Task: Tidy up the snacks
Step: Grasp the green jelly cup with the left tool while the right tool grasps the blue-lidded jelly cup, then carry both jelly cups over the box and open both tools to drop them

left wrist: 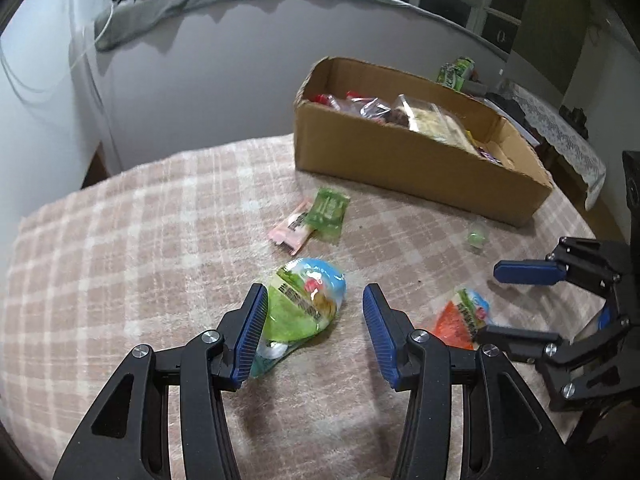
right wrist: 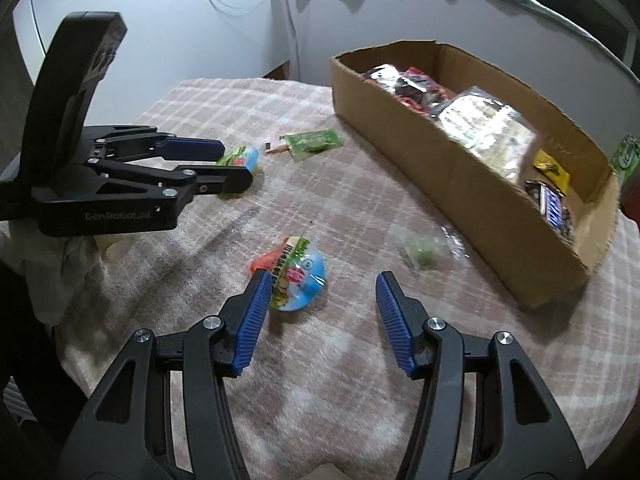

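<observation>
Both jaws are held open. The left gripper (left wrist: 314, 334) is poised over a green snack pouch (left wrist: 302, 312) resting against its left pad; the pouch should be centred before closing. The right gripper (right wrist: 318, 326) likewise has an orange pouch (right wrist: 296, 276) near its left pad.

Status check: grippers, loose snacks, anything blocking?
Left gripper open over green pouch. Right gripper open by orange pouch. Neither held. Box part-filled; path unobstructed.
</observation>
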A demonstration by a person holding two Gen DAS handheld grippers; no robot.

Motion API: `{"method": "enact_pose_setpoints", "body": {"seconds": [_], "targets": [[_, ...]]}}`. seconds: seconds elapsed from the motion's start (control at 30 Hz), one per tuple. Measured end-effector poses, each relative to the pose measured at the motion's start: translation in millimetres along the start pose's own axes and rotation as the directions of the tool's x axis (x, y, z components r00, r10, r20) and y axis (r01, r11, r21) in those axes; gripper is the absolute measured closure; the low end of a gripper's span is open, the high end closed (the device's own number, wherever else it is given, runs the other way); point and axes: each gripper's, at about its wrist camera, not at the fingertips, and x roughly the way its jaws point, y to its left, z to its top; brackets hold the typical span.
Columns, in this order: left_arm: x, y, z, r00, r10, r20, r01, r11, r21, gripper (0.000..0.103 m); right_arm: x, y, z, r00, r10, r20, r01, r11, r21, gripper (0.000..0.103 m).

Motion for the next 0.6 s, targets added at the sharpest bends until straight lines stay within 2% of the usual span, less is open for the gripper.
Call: {"method": "enact_pose_setpoints", "body": {"seconds": [0.17,0.43,0.47,0.5,0.53,0.6], "targets": [[6,-3,-4,0.999,0.041,-0.014,-0.04,0.999,0.025,0.055,13,10,5,1.0,0.0,-0.022,-0.001,0.999,-0.039,0.046],[8,6,1,1.0,-0.005,-0.011,0.004,1.0,-0.026,0.055,27,17,10,0.999,0.004,-0.041,-0.007,0.998,-0.07,0.048],[8,6,1,1.0,0.002,-0.013,-0.002,1.0,-0.021,0.055,27,18,11,0.999,0.002,-0.041,-0.005,0.997,-0.075,0.054],[10,5,1,1.0,0.015,-0.012,-0.015,1.0,-0.016,0.06,28,19,11,0.999,0.004,-0.039,-0.007,0.997,-0.079,0.061],[11,5,1,1.0,0.028,-0.01,-0.028,1.0,-0.007,0.065,28,19,11,0.999,0.007,-0.04,-0.011,0.997,-0.083,0.065],[12,4,1,0.999,0.038,-0.003,-0.038,0.999,0.002,0.065,28,21,11,0.999,0.013,-0.042,-0.016,0.996,-0.09,0.07]]}}
